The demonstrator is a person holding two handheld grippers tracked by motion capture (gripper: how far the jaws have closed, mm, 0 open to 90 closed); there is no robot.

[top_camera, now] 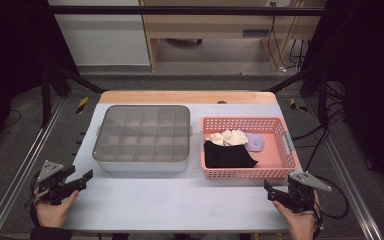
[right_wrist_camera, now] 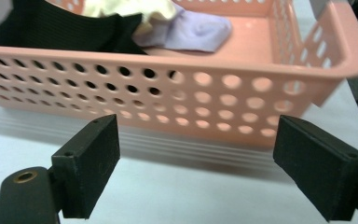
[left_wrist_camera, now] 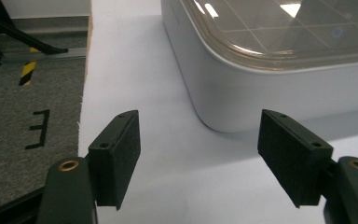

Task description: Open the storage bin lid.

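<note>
Our right tongs (top_camera: 276,194), gaping empty like the left tongs (top_camera: 80,181), sit nearer the pink basket (top_camera: 275,173), just beyond them.

Lab — metal rig frame (top_camera: 20,165), trailing cables (top_camera: 290,45)

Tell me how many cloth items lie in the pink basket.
3: a black cloth in front, a cream cloth behind it, a lilac sock beside them. More may be hidden underneath.

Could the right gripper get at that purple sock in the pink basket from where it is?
Probably yes. The right gripper is open and empty, just outside the pink basket. The basket has no lid, and the purple sock lies uncovered beside the other clothes; only the near wall needs clearing.
</note>
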